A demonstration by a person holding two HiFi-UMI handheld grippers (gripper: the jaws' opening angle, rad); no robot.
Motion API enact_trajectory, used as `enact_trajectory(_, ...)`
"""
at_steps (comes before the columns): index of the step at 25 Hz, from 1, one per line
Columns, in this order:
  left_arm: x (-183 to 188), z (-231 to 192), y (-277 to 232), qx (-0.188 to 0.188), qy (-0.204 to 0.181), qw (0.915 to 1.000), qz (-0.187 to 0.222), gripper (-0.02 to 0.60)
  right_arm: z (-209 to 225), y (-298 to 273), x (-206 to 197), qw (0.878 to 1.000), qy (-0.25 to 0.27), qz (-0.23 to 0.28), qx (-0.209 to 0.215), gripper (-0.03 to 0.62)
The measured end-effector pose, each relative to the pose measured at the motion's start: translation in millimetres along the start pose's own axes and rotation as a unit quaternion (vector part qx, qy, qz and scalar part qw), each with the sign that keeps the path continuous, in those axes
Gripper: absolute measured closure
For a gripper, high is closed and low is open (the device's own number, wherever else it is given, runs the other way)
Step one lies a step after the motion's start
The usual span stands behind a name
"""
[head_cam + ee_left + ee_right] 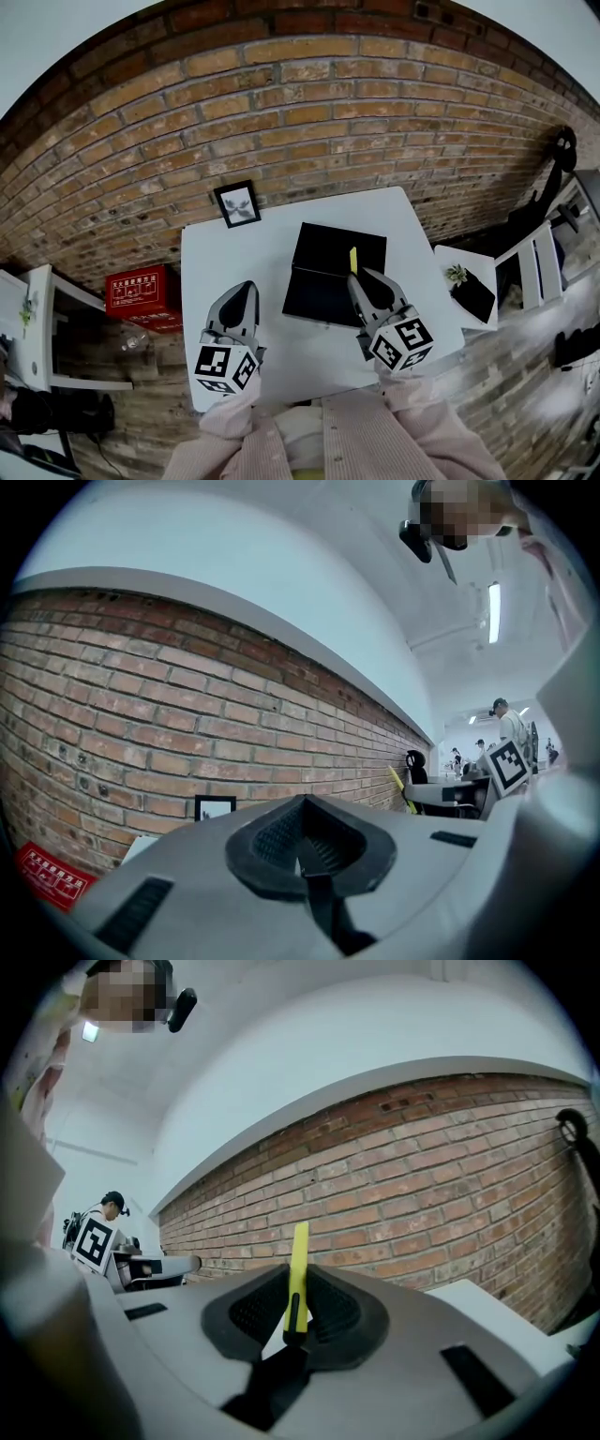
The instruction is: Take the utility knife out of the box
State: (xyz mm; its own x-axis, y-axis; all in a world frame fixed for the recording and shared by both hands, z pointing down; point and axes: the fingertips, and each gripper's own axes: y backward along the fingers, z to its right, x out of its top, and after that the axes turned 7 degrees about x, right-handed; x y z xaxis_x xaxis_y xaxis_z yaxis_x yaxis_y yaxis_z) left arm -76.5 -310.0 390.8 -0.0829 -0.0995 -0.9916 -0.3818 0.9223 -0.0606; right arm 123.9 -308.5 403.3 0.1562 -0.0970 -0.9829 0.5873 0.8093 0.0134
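My left gripper (246,292) hangs over the white worktop (281,361), just left of the open black box (314,298). In the left gripper view its jaws are pressed together with nothing between them.

My right gripper (361,283) is over the box's near right part and is pinching the yellow utility knife (353,260). In the right gripper view the knife (299,1255) stands upright between the dark pads (330,1309), its upper end rising past them against the brick wall (441,1176). From the head view the knife sits above the box's right half, held by the gripper and not lying inside.

Beyond the box to its far left, a small framed picture (237,203) stands at the worktop's back edge, against the wall. Right of the box, apart from the worktop, a small plant (457,275) sits on a low white side table (448,258). Left of the box, lower down, lies a red case (142,292).
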Motion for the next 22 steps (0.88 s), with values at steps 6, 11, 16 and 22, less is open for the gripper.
enact_trajectory(6,13.6,-3.7,5.1,0.007,-0.010,0.9998,0.018,0.589,3.6,9.4,17.2,0.999,0.001,0.030,-0.015,0.533)
enact_trajectory(11,26.9,-3.6,10.0,0.012,-0.021,0.9992,0.032,0.589,7.7,18.6,33.3,0.998,0.007,0.052,-0.024,0.533)
enact_trajectory(16,36.1,-4.3,16.2,0.019,-0.033,0.9983,0.043,0.589,7.7,24.1,48.9,0.997,0.017,0.067,-0.030,0.533)
enact_trajectory(22,43.4,-7.9,24.5,0.031,-0.041,0.9973,0.052,0.589,6.2,29.4,58.4,0.996,0.026,0.076,-0.034,0.533)
